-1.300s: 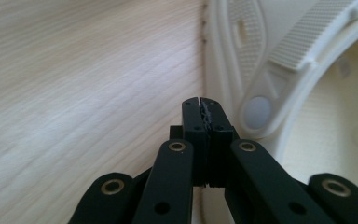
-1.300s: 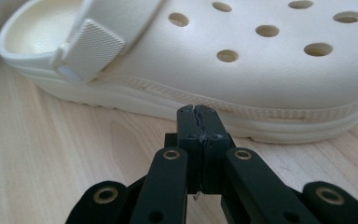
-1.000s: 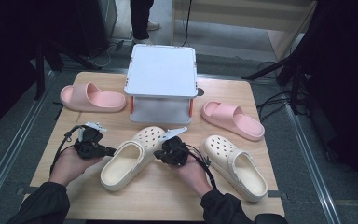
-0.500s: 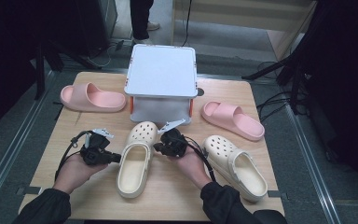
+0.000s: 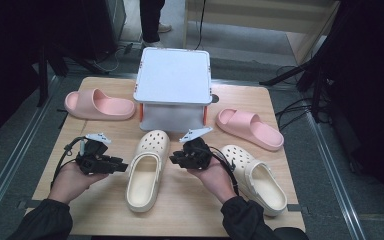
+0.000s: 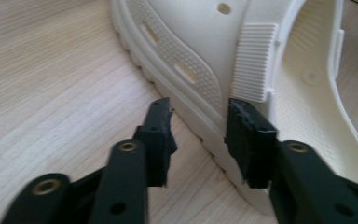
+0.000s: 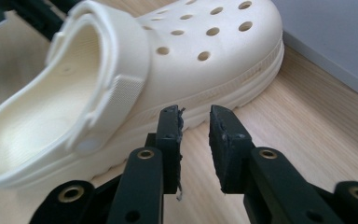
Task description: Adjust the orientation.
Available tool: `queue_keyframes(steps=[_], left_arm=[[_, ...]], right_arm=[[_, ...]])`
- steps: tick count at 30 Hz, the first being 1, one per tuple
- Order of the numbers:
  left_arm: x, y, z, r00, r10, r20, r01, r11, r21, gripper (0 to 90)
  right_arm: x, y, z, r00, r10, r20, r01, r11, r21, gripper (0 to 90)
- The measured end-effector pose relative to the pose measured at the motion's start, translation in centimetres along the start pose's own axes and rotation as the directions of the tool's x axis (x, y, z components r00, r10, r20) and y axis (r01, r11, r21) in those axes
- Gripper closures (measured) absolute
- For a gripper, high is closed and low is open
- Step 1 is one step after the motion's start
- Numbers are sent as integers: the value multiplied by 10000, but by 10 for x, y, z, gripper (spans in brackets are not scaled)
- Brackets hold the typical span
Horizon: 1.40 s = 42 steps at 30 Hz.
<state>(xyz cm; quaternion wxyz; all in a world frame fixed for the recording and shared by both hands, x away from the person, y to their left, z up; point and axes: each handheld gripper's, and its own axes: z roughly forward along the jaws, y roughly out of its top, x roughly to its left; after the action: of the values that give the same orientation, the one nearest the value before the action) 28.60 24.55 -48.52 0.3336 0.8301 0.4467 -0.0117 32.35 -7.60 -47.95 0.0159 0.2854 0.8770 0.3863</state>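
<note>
A cream clog [image 5: 147, 170] lies in the middle of the table with its toe toward the white box [image 5: 174, 90]. My left gripper [image 5: 120, 165] is at its left side, open; in the left gripper view the clog's sole edge [image 6: 191, 107] runs just past the parted jaws of the left gripper [image 6: 198, 123]. My right gripper [image 5: 174, 159] is at the clog's right side, open a little and empty. In the right gripper view the clog [image 7: 168, 60] lies just beyond the tips of the right gripper [image 7: 195, 116]. A second cream clog [image 5: 255, 177] lies to the right.
A pink slide [image 5: 97, 105] lies at the far left and another pink slide [image 5: 250, 129] at the right, beside the box. The wooden table [image 5: 190, 210] has bare room along its front edge. A person's legs stand beyond the table.
The middle clog has turned from a slant to straight, toe toward the box. Both grippers have shifted with it and now flank its sides.
</note>
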Motion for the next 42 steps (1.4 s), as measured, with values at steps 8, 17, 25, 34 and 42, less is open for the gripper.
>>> queue_keyframes(steps=[8, 17, 25, 34, 42], left_arm=[[0, 4, -7, 9990, 278, 354, -266, 9990, -358, 418], [4, 11, -7, 9969, 708, 340, -694, 9968, -401, 353], [7, 17, -5, 9960, 752, 474, -741, 9970, -241, 347], [9, 27, -1, 9948, 824, 593, -811, 9964, -246, 347], [10, 30, 3, 9941, 910, 585, -896, 9956, -256, 347]], right_arm=[[14, -12, -40, 9999, -147, -66, 146, 9998, -147, 673], [12, -42, -79, 9990, 78, 448, -77, 10000, -34, 614], [6, -73, -119, 9927, 654, 1009, -657, 9978, 1, 582], [-6, -107, -163, 9690, 1448, 2001, -1396, 9894, -397, 504], [-16, -126, -180, 9428, 1878, 2754, -1819, 9822, -473, 499]])
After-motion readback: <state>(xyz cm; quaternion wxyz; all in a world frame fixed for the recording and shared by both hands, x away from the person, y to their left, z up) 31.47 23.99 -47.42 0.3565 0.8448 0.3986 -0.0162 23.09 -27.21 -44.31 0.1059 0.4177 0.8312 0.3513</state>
